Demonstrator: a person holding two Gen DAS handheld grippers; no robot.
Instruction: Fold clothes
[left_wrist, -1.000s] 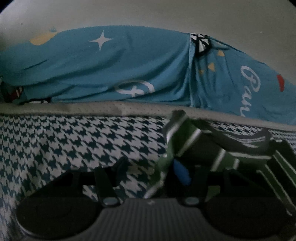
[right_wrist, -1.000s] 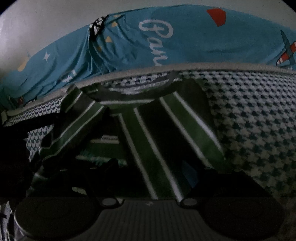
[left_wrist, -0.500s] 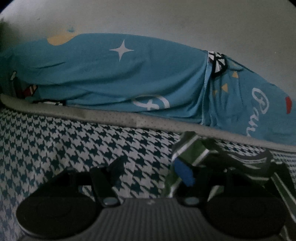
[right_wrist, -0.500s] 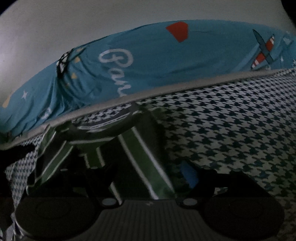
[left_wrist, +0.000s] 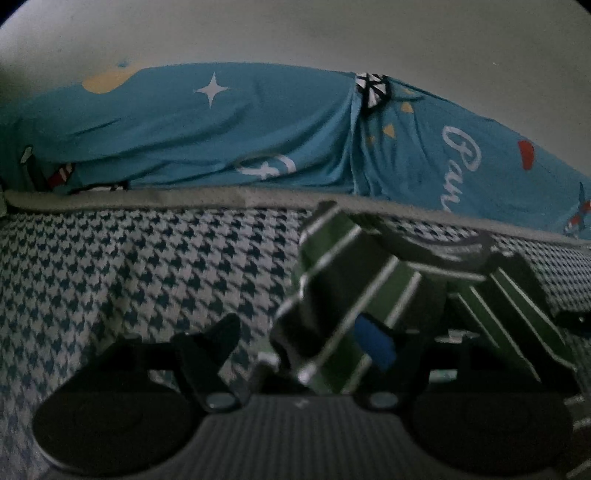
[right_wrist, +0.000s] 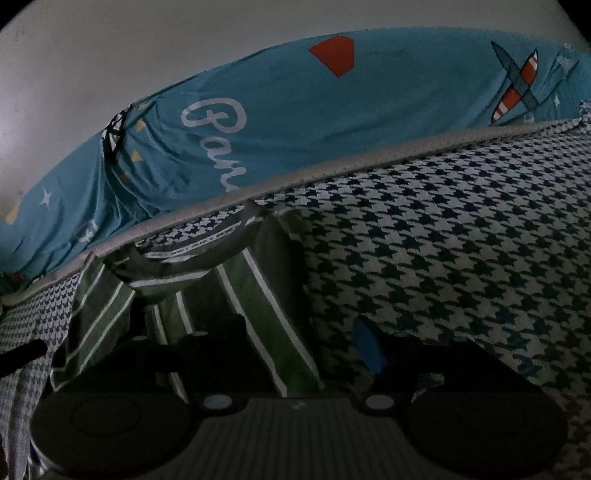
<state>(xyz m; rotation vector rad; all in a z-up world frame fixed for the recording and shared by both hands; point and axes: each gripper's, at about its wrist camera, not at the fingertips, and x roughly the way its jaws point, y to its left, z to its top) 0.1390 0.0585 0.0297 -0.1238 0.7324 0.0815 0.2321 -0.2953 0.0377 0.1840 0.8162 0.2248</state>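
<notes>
The green striped shirt (left_wrist: 373, 291) lies on the bed, on the houndstooth cover (left_wrist: 129, 280), just in front of the grey piped edge (left_wrist: 221, 197) that separates that cover from the blue printed bedding (left_wrist: 258, 140) banked against the wall. It is taken here as the landmark. Its collar end lies nearest the piped edge and its body runs back toward both cameras, which suits a lengthwise fold. The left gripper (left_wrist: 306, 343) stands at the shirt's left side; a folded-over flap of striped cloth lies between its jaws, which are opening, and the blue-padded finger (left_wrist: 373, 343) shows in front of the cloth with no clear pinch, so the flap appears to be released rather than carried. The right gripper (right_wrist: 306, 347) stands at the shirt's right side; the right-hand edge of the shirt (right_wrist: 266, 306) runs between its jaws, which are closing, though the dim picture does not show firm contact. In judgement, the two grippers sit at opposite sides so that each long edge can be brought inward in turn; the left side looks laid over, the right side not yet. The cloth is limp and rumpled near the collar, so a shallow pinch may slip.
</notes>
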